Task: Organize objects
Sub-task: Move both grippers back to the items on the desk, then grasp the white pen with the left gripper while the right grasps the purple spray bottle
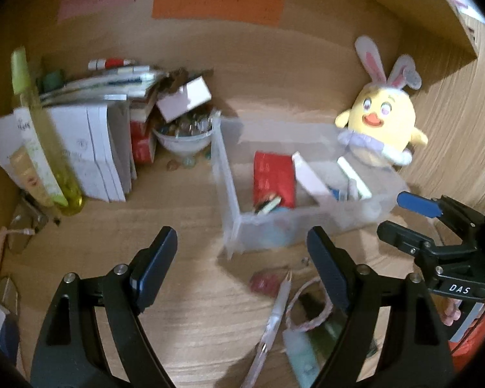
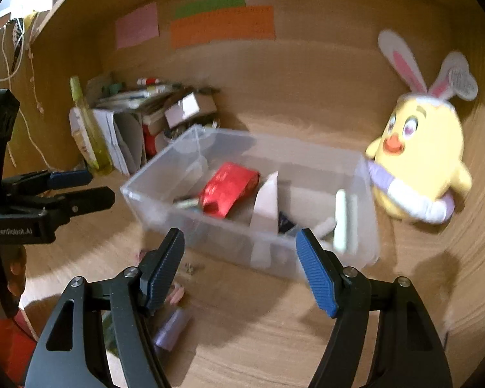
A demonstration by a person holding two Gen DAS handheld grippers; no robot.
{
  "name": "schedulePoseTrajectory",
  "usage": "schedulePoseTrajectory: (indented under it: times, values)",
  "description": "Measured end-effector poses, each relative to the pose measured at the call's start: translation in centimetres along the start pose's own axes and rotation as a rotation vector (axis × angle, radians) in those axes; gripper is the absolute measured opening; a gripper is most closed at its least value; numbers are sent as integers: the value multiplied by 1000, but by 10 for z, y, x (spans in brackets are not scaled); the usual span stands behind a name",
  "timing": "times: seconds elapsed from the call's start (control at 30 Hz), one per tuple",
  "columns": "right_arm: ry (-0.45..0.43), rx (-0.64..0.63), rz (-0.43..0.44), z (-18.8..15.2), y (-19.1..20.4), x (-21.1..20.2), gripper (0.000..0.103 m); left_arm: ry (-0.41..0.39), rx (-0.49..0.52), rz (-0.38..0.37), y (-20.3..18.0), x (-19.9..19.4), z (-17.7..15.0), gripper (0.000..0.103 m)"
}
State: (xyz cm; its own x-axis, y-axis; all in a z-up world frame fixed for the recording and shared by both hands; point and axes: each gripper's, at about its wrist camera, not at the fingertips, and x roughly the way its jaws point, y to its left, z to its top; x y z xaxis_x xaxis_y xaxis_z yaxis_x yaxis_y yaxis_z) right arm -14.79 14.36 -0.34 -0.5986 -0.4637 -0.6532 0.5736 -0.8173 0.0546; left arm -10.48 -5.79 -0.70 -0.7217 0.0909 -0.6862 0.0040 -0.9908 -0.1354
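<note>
A clear plastic bin stands on the wooden desk and holds a red packet, white cards and small items. My left gripper is open and empty just in front of the bin. My right gripper is open and empty at the bin's near wall; it also shows at the right of the left wrist view. Loose in front lie a pen, a pink round thing, a pink cord, a pale tag and a lilac tube.
A yellow plush chick with bunny ears stands right of the bin. At the left are stacked white boxes, a green spray bottle and a bowl of small items. Coloured notes hang on the back wall.
</note>
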Motion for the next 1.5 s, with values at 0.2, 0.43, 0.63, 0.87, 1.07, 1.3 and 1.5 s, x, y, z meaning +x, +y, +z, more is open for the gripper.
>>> schedulePoseTrajectory:
  times: [0.2, 0.43, 0.63, 0.87, 1.07, 1.3, 1.5]
  values:
    - [78, 13, 38, -29, 7, 9, 68, 91, -18, 9, 9, 18, -27, 83]
    - [135, -5, 90, -51, 22, 8, 68, 144, -19, 0, 10, 15, -58, 83]
    - [172, -15, 98, -61, 28, 16, 68, 168, 23, 10, -1, 12, -76, 78]
    - [161, -31, 100, -62, 30, 11, 61, 167, 27, 18, -2, 12, -81, 60]
    - [154, -57, 109, -62, 33, 7, 46, 172, 58, 22, -8, 12, -80, 43]
    - [169, -97, 130, -63, 41, 10, 46, 171, 89, 15, -18, 20, -76, 35]
    - [157, -112, 113, -61, 41, 8, 43, 172, 70, -10, -13, 15, -79, 19]
